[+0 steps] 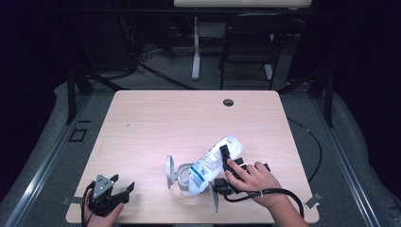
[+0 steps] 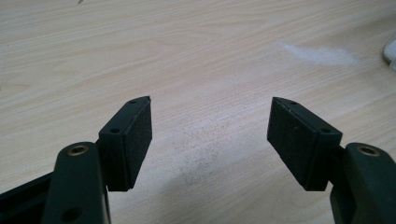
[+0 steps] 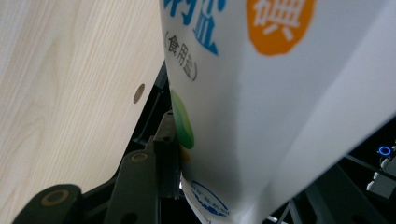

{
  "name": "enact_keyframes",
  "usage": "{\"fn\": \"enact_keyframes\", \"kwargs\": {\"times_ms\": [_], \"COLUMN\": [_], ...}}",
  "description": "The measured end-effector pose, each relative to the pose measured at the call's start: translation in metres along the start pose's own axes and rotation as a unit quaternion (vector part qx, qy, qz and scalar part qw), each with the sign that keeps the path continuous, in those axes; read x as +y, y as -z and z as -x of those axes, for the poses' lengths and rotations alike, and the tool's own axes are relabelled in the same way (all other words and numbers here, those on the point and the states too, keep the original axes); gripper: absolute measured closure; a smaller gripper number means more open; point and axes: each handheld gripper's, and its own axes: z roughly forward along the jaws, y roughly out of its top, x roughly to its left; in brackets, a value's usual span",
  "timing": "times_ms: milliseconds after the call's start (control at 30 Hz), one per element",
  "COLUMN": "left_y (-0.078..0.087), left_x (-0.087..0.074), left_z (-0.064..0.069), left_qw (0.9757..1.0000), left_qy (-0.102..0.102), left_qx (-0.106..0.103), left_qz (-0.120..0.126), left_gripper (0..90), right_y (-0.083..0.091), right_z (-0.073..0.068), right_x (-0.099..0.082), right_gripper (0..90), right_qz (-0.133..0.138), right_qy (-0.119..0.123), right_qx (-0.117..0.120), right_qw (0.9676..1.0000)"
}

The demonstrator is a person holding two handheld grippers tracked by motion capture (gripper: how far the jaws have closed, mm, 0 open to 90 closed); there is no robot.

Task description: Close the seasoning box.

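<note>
While the right gripper (image 1: 226,163) is clamped on the white salt bag (image 1: 210,163), tilted over a clear container (image 1: 185,178) on the surface (image 1: 156,123), pouring appears underway, not finished; the left gripper (image 1: 124,190) rests apart, jaws open and empty.

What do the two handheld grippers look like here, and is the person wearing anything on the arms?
Both are black. The left gripper carries a grey three-cornered plate and has flat rectangular fingers with brass-coloured pivot rings. A black cable loops from the right gripper. The forearms are bare; a thin band circles the right wrist.
</note>
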Motion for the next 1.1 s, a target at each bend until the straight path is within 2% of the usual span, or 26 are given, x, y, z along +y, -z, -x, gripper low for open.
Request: {"fn": "enact_keyframes", "kwargs": {"times_ms": [1100], "left_y": [-0.0003], "left_x": [0.0000], "left_z": [-0.0001], "left_qw": [1.0000], "left_qy": [-0.002], "left_qx": [0.000], "left_qz": [-0.001], "left_gripper": [31.3], "right_y": [-0.0010], "right_z": [-0.0009], "right_x": [0.0001], "right_gripper": [58.2], "right_qz": [0.012], "right_qy": [0.001], "right_qx": [-0.003], "right_qw": [0.9999]}}
